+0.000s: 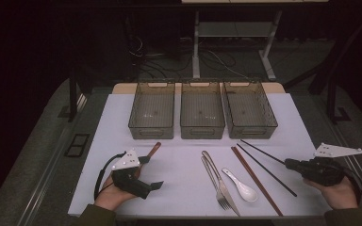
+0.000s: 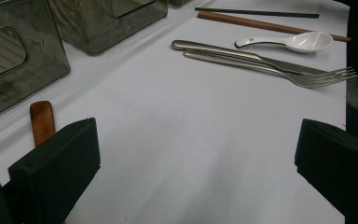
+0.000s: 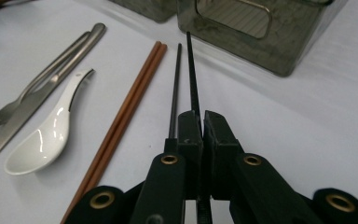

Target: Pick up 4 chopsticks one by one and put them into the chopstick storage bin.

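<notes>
We've got the right hand-held gripper (image 3: pixel 200 122) clamped on one black chopstick (image 3: pixel 192 70) at the table's (image 1: pixel 179 162) 4 o'clock; left hand-held gripper (image 2: pixel 196 163) wide open, empty. Next, we reckon: lift toward the bins (image 1: pixel 250 110) at 12.

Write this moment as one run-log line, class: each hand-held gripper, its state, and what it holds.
left hand-held gripper: open, empty | right hand-held gripper: shut on black chopstick | second black chopstick: on the table
</notes>
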Available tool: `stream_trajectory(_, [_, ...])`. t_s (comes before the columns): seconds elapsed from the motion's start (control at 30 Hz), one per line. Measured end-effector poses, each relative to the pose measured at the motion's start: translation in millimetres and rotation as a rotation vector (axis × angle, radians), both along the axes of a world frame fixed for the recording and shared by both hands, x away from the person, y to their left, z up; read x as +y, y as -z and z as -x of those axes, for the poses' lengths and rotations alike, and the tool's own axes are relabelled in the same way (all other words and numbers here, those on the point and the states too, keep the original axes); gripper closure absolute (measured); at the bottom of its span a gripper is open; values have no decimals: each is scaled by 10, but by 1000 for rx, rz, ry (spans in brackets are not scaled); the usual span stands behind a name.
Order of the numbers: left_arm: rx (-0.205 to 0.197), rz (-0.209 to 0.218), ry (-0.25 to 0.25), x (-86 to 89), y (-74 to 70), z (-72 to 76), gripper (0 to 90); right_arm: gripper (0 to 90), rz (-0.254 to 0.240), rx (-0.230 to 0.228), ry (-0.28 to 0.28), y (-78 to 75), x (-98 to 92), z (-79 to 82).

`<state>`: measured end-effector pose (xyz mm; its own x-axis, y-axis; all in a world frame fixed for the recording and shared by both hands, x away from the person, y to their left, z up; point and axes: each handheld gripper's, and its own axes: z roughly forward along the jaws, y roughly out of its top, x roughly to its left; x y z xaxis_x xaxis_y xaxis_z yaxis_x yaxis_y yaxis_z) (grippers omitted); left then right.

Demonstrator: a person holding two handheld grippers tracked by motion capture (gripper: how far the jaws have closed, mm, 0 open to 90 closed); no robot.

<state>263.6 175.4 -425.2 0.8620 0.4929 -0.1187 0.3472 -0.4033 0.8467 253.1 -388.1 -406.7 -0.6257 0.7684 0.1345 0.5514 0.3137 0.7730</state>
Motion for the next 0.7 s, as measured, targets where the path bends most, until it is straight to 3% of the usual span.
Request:
stream_trajectory(0.27, [4, -1, 6, -25, 19, -1, 0, 860, -29, -28, -43, -72, 74, 12])
stream_trajectory(0.7, [-16, 8, 18, -28, 66, -40, 0, 860, -36, -56, -91, -146, 213, 4])
